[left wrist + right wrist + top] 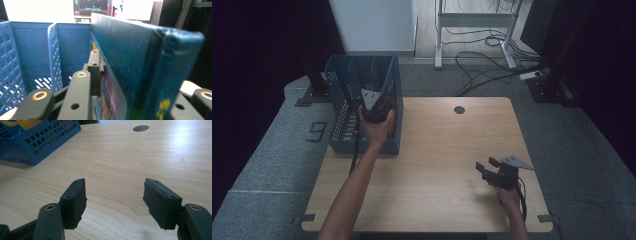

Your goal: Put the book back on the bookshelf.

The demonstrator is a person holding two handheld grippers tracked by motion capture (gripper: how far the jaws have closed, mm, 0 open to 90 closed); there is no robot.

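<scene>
left tool: down inside the blue basket, jaws loose either side of the dark blue book, left pad just off its cover, book upright in a slot | right tool: spread wide, nothing between, low over bare bench, basket well off

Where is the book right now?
In the left gripper view the book stands upright inside the blue basket, right of a divider; in the high view that basket sits at the table's far-left corner.

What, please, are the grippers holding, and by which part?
Left gripper straddles the blue book at its upper edge; grip cannot be told. Right gripper holds nothing.
</scene>
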